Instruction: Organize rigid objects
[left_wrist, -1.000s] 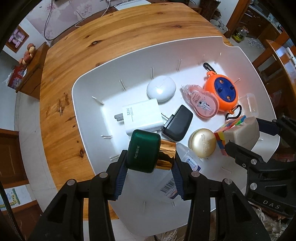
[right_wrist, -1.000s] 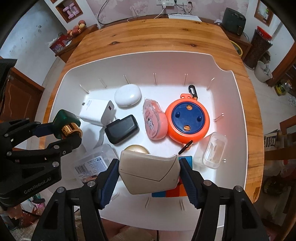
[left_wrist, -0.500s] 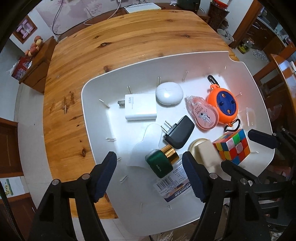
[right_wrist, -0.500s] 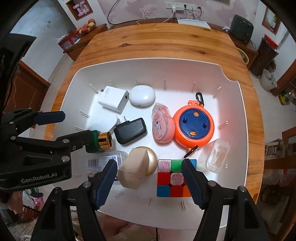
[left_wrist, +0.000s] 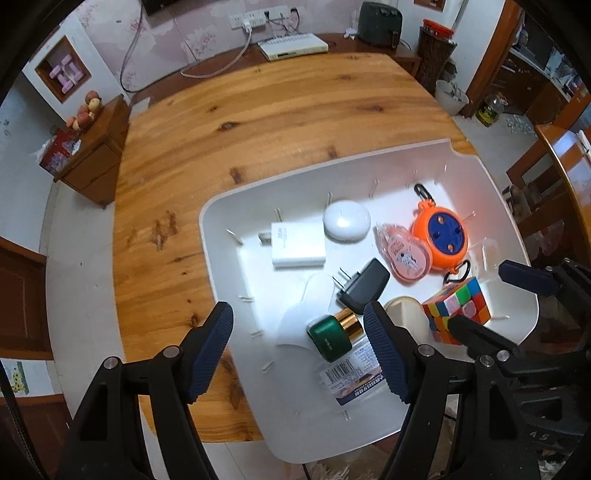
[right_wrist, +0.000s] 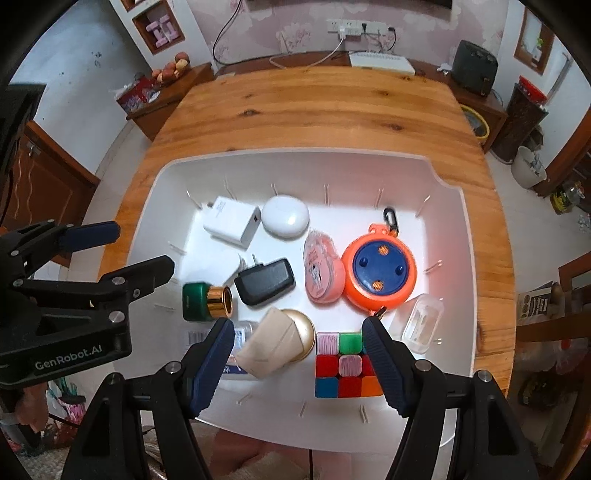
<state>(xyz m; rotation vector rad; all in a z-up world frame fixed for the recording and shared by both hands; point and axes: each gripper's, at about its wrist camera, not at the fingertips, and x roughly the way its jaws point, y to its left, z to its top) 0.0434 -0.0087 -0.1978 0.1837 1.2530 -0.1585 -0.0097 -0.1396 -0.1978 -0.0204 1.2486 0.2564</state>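
A green bottle with a gold collar (left_wrist: 330, 338) lies on its side in the white bin (left_wrist: 207, 236), on a clear labelled box (left_wrist: 351, 376). My left gripper (left_wrist: 301, 350) hangs open above it, touching nothing. In the right wrist view a beige case (right_wrist: 271, 349) leans on a round gold compact (right_wrist: 304, 330), beside a colour cube (right_wrist: 345, 363). Above them my right gripper (right_wrist: 297, 363) stands open and empty. The green bottle (right_wrist: 205, 301) and the left gripper (right_wrist: 122, 251) show at the left of that view.
The bin also holds a white charger (right_wrist: 232, 221), a white oval case (right_wrist: 284, 214), a black adapter (right_wrist: 266, 280), a pink tape dispenser (right_wrist: 321, 277), an orange reel (right_wrist: 380, 277) and a small clear box (right_wrist: 423, 321). It sits at the wooden table's (right_wrist: 314, 110) near edge.
Both grippers opened and rose. The left let go of the green bottle, the right of the beige case; both things now lie in the bin.
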